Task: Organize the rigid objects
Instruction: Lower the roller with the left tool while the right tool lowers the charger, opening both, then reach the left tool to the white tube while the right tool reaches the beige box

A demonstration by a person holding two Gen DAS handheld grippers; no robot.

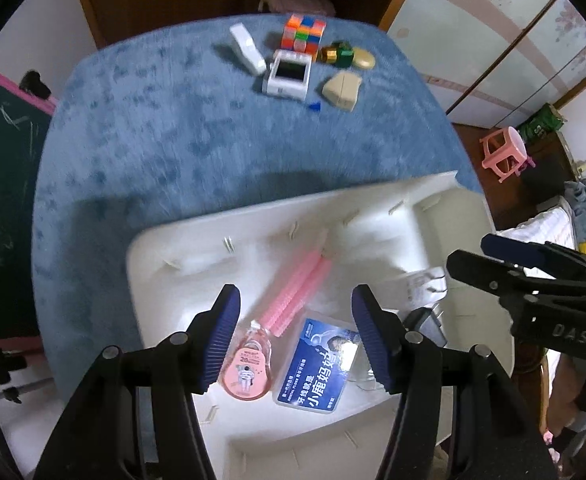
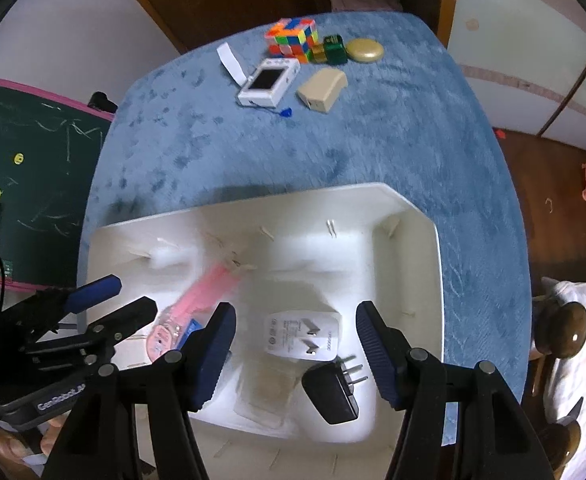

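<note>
Both grippers over white organizer tray (image 2: 421, 216) on blue cloth. Left gripper (image 1: 296, 336) spread, nothing pinched; right gripper (image 2: 296, 354) spread too, "DAS" on its body. In tray: blue card box (image 1: 317, 364) w/ "小鹿妈妈", pink correction tape (image 1: 247, 368) marked "20", white charger (image 2: 301, 334), black plug (image 2: 333, 388). Beyond tray's far edge: cube (image 2: 293, 38), white handheld (image 2: 268, 82), beige adapter (image 2: 321, 90)

White tray (image 2: 421, 216); blue tablecloth (image 2: 373, 148); multicoloured cube (image 2: 293, 38).
</note>
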